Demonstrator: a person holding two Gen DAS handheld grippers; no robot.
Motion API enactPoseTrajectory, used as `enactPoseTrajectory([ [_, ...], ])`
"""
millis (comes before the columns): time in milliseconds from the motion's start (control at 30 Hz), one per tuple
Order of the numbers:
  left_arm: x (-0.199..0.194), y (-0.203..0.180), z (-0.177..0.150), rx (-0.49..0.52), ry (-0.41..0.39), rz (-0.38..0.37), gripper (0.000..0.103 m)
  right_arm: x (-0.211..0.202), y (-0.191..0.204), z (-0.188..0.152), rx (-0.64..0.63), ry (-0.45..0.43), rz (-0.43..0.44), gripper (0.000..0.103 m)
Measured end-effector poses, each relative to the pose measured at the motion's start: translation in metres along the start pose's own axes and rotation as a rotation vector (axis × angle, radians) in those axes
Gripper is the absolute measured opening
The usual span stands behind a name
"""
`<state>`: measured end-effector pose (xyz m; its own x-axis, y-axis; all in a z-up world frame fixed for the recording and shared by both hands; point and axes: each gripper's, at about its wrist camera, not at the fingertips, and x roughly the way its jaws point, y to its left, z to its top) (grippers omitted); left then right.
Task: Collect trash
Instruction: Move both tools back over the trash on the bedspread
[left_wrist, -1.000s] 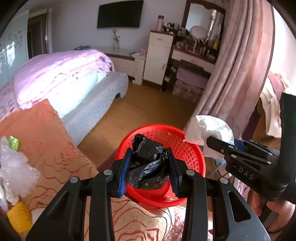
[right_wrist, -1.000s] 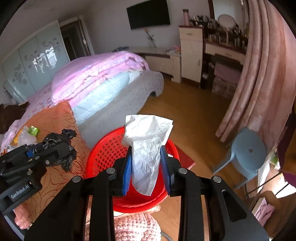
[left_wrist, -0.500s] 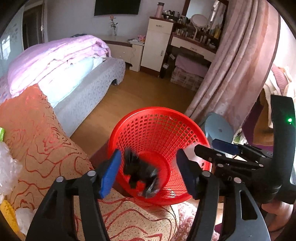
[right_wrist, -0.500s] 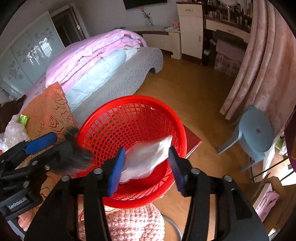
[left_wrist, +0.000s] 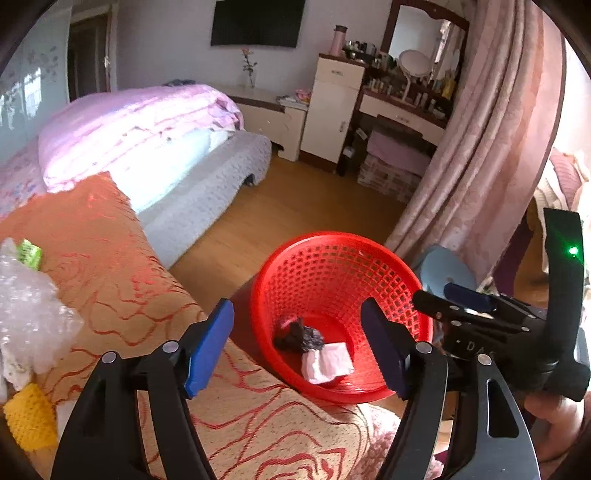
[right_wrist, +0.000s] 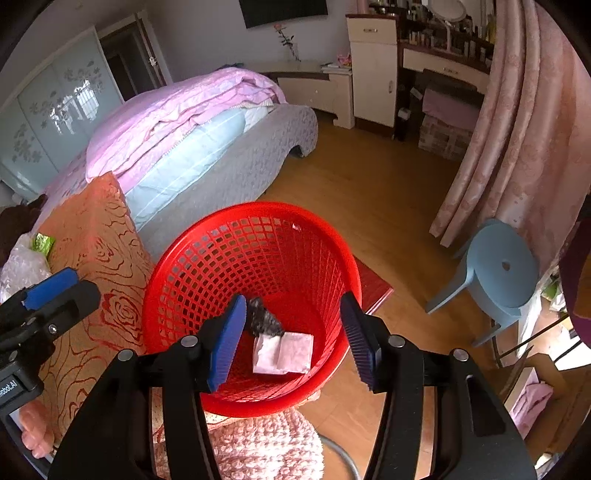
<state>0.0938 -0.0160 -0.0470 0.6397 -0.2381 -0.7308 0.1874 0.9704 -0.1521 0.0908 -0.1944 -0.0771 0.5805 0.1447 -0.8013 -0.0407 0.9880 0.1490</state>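
Note:
A red mesh basket (left_wrist: 295, 254) (right_wrist: 184, 273) stands on the floor beside an orange-patterned cushion (left_wrist: 110, 280). In its bottom lie a crumpled black plastic bag (left_wrist: 299, 334) (right_wrist: 264, 321) and a white tissue (left_wrist: 327, 363) (right_wrist: 284, 352). My left gripper (left_wrist: 297, 347) is open and empty above the basket's near rim. My right gripper (right_wrist: 293, 341) is open and empty above the basket; it also shows in the left wrist view (left_wrist: 454, 295).
Clear crumpled plastic (left_wrist: 29, 310), a green wrapper (left_wrist: 29, 253) and a yellow knitted item (left_wrist: 29, 417) lie on the cushion at the left. A blue plastic stool (right_wrist: 495, 273) stands right of the basket. A bed (right_wrist: 192, 140) and pink curtain (right_wrist: 524, 122) lie beyond.
Both grippers opened. The black bag dropped from the left one and the tissue from the right one into the red basket, where they now lie.

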Motion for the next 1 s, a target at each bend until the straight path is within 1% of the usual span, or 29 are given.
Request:
enactPoseTrajectory([
  [267,-0.020,-0.006,-0.002,0.026,-0.041,0.059,0.070,-0.013,0.005,0.001,-0.017,-0.054,0.008,0.052],
  [333,-0.027,-0.005,-0.003,0.028,-0.050,0.072,0.071,-0.017,0.007,0.002,-0.023,-0.073,0.009,0.057],
  [400,-0.036,-0.003,-0.005,0.026,-0.068,0.094,0.072,-0.022,0.011,0.001,-0.035,-0.098,0.011,0.060],
  [500,-0.052,0.001,-0.010,0.031,-0.102,0.140,0.073,-0.029,0.017,0.000,-0.060,-0.127,0.016,0.061],
  [633,-0.072,0.011,-0.018,0.016,-0.128,0.191,0.073,-0.035,0.027,-0.002,-0.073,-0.141,0.037,0.065],
  [700,-0.083,0.018,-0.022,0.005,-0.139,0.223,0.074,-0.040,0.034,-0.004,-0.085,-0.151,0.051,0.066],
  [767,-0.092,0.023,-0.025,-0.004,-0.153,0.245,0.075,-0.046,0.041,-0.006,-0.103,-0.172,0.057,0.070],
  [833,-0.104,0.033,-0.028,-0.023,-0.172,0.274,0.076,-0.052,0.044,-0.007,-0.108,-0.208,0.070,0.081],
  [900,-0.116,0.043,-0.030,-0.040,-0.188,0.299,0.077,-0.060,0.053,-0.010,-0.128,-0.246,0.072,0.087],
  [1000,-0.134,0.060,-0.035,-0.065,-0.211,0.346,0.078,-0.070,0.065,-0.012,-0.156,-0.273,0.087,0.090],
])
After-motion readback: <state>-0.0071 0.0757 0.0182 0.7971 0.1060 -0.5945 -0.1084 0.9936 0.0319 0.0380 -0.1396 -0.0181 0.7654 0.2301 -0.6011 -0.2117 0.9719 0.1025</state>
